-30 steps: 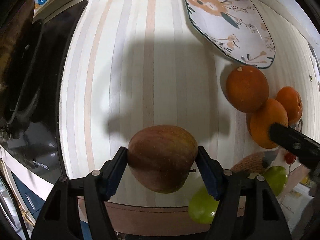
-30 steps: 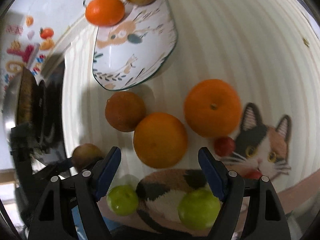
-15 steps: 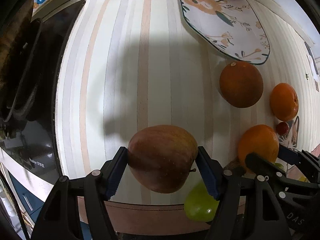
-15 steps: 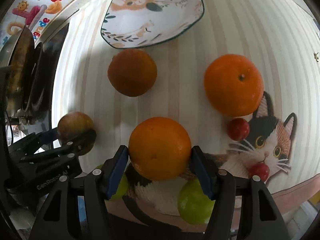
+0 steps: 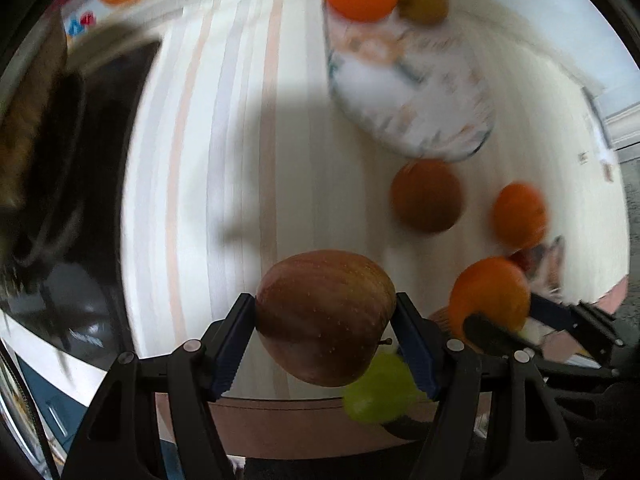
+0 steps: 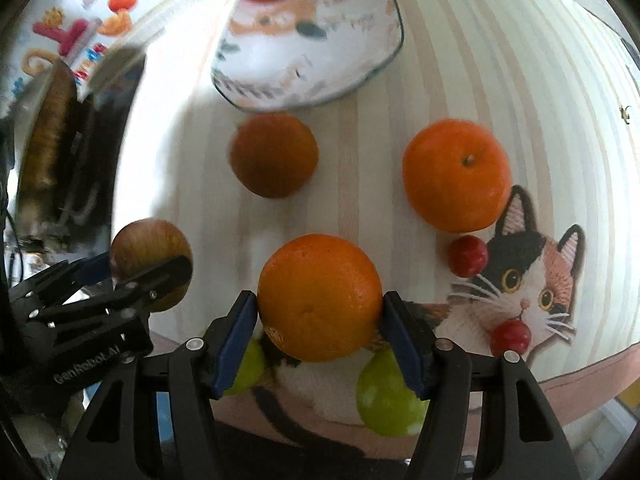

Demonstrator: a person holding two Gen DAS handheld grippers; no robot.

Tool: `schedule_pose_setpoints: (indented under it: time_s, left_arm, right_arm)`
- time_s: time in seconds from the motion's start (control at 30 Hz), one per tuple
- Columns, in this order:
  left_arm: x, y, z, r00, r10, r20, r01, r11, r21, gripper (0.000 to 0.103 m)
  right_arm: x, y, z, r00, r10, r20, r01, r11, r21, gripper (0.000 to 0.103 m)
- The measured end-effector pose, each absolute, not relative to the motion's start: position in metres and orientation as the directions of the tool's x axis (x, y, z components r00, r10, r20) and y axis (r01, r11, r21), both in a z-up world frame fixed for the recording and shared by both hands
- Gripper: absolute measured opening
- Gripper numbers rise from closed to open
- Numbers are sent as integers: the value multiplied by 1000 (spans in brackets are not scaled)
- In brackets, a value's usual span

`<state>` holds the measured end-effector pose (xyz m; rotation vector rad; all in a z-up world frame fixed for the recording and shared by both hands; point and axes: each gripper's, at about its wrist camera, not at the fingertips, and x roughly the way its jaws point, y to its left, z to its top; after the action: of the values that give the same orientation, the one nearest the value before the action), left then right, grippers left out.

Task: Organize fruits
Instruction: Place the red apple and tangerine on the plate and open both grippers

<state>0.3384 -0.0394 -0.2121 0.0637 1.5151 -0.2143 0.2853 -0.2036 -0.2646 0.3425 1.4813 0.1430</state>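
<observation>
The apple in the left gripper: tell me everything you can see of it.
The apple is dull red-brown with a greenish tinge and pale speckles, its skin smooth. It lies on its side, the short stem pointing right. The left gripper clamps it, a blue pad on either flank. It hangs above the striped table, touching nothing else.

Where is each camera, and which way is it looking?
Left wrist view: sits on the left claw, looking down at the striped table; its own fingers grip an apple.
Right wrist view: sits on the right claw, looking down at the table; its fingers grip an orange.
Shared: both show the plate, the dark orange, and each other's claw.
</observation>
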Motion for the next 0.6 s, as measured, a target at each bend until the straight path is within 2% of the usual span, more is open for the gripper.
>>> schedule_pose_setpoints:
  time_s: [0.23,0.3,0.4,0.6]
  left_arm:
    - [397,-56,-134,178,-201,-963,210,964,-162,67]
    - [421,-62,-125,222,-180,-958,218,967,-131,67]
    - [449,-72,-131,246,-136,-960,218,972,-81,67]
    - [493,-83,-169,177,-119,-977,193,978,-84,67]
  right_arm:
    - [325,-246,-182,256,351,-901,102,917,386,66]
    - [349,-254,-176,282,337,-898,94,922,376,66]
    - [390,-266,-182,286,289,-914,84,942,325,66]
    - [450,-272,-219,233,269,-935,84,952,295,66]
